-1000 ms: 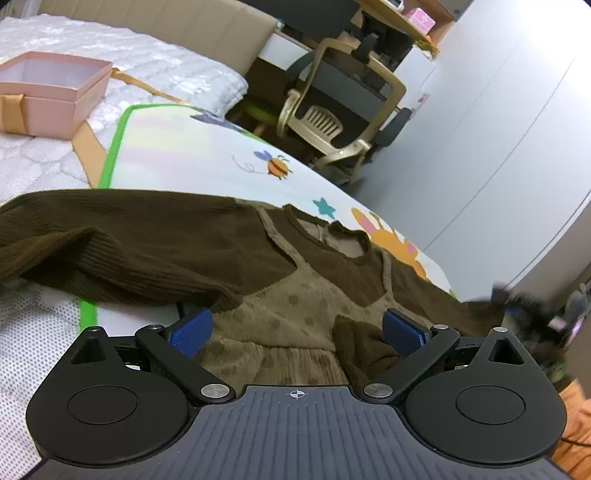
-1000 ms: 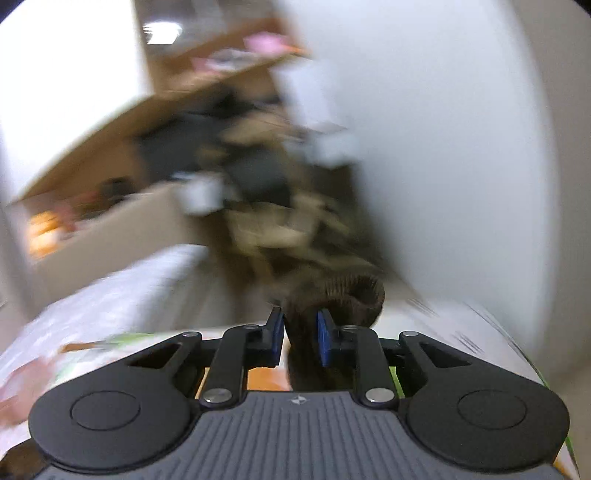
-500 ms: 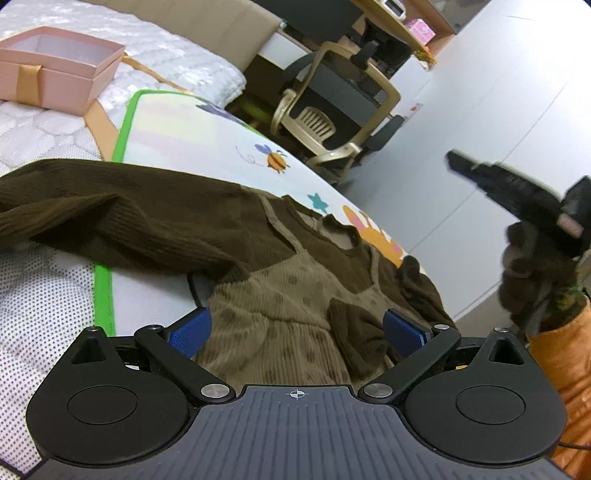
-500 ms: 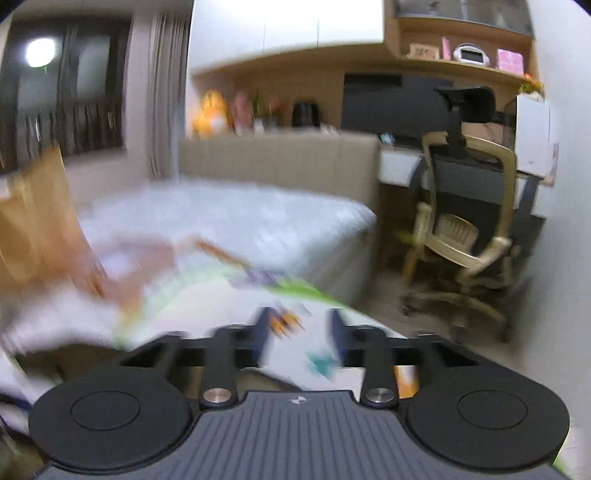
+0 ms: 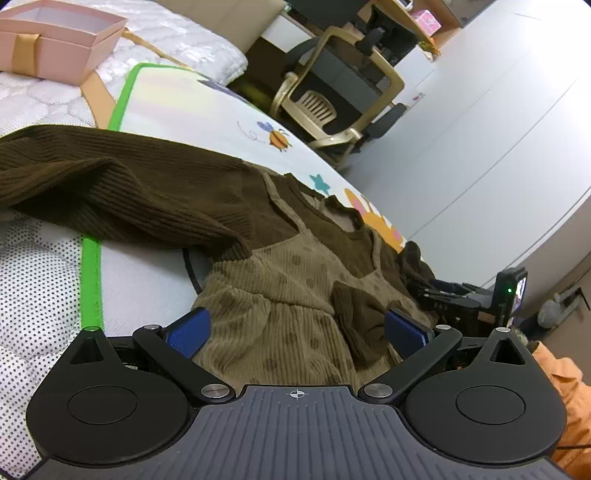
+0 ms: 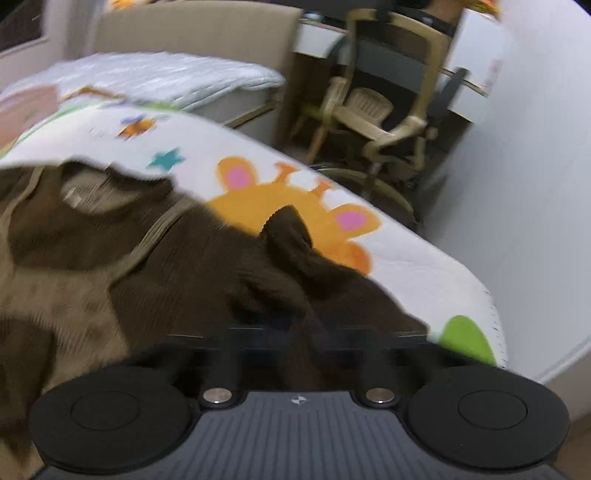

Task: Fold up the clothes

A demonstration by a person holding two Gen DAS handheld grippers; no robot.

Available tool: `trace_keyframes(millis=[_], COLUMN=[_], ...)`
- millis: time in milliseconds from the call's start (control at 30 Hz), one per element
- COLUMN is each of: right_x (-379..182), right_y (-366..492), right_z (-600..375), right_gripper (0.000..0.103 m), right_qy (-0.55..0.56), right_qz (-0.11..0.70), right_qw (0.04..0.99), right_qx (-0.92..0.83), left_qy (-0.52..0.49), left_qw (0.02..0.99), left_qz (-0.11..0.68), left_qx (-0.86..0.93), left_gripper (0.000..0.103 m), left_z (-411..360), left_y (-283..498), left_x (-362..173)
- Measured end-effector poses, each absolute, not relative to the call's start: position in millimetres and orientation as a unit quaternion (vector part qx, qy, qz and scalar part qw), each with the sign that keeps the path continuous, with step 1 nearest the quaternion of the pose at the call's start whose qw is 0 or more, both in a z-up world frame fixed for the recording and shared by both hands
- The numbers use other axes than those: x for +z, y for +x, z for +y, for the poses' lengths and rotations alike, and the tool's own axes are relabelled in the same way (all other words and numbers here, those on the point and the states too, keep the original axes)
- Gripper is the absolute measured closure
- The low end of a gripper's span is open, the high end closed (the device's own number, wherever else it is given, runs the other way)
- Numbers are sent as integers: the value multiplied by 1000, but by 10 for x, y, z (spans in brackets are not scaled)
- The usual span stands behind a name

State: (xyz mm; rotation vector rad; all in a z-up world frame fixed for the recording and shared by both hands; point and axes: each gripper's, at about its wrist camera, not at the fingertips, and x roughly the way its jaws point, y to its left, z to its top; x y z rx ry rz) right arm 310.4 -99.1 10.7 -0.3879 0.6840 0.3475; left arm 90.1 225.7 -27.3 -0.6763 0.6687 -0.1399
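- Left wrist view: a pink box [image 5: 55,40] with a tan ribbon band stands open on the quilted white bed [image 5: 177,33], well beyond the garment; only its pale inner walls show, and whether anything is inside cannot be told.
- The garment [image 5: 280,280] lies on a smooth play mat [image 5: 192,107] with a bright green border and printed cartoon bee and star. It is a ribbed dark-brown knit top under a tan corduroy pinafore with darker dots, and a brown bow sits at its waist.
- One long ribbed sleeve [image 5: 110,188] stretches off the garment's body across the mat's green edge.
- The left tool [image 5: 295,330] hovers over the garment's skirt with its blue textured pads wide apart, nothing pressed between them.
- At the garment's far shoulder the black right tool [image 5: 447,301] reaches in.
- A beige-framed office chair [image 5: 332,96] stands on the floor past the mat.
- Right wrist view: blurred. The right tool [image 6: 299,328] sits low over the garment's [image 6: 177,254] dark-brown shoulder, its fingers drawn together; whether any cloth is caught between them cannot be told.
- A puckered brown fold rises just ahead of it, against the mat's [image 6: 406,258] orange cartoon animal.
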Motion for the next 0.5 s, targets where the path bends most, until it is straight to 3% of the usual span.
trace_keyframes(millis=[267,400,500], right_x=[1304,1274,949], right_y=[2747,2573,2484], right_z=[-288,246,560], right_gripper=[99,99,95], right_qy=[-148,-155,-178], right_qz=[156,148,183], right_qw=[932,901,866], right_qx=[292,377,430], left_qy=[-328,-330,-337], left_qw=[885,885,884], left_qz=[324,322,319], left_qx=[-66,-62,-56], left_gripper=[0,0,0], left_z=[2241,2249,2271], left_y=[936,920,900], left_x=[-289,-271,-250])
